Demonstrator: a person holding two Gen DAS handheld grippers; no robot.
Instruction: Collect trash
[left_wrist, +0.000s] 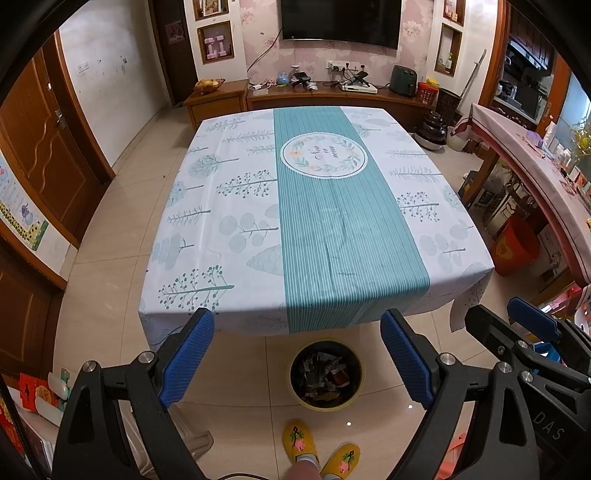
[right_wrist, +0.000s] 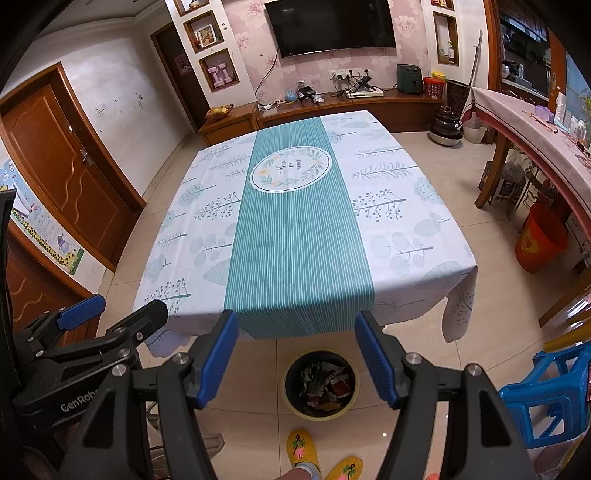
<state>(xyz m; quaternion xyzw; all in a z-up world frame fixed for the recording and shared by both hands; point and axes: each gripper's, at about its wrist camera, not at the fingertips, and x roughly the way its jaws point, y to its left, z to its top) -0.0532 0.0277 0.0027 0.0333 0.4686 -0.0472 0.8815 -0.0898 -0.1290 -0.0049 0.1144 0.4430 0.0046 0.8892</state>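
The table (left_wrist: 229, 206) in front of me shows only its cloth; I see no trash left on it. The bin (left_wrist: 325, 374) stands on the floor just off the table's near edge, already holding crumpled wrappers (left_wrist: 325, 371). My left gripper (left_wrist: 297, 360) and right gripper (right_wrist: 296, 356) both hang above the bin, jaws apart and empty. I'd judge collecting nearly done; best to scan the floor around the table before stopping.

Tiled floor (left_wrist: 110, 280), wall television (left_wrist: 340, 22), wooden door (left_wrist: 44, 147)
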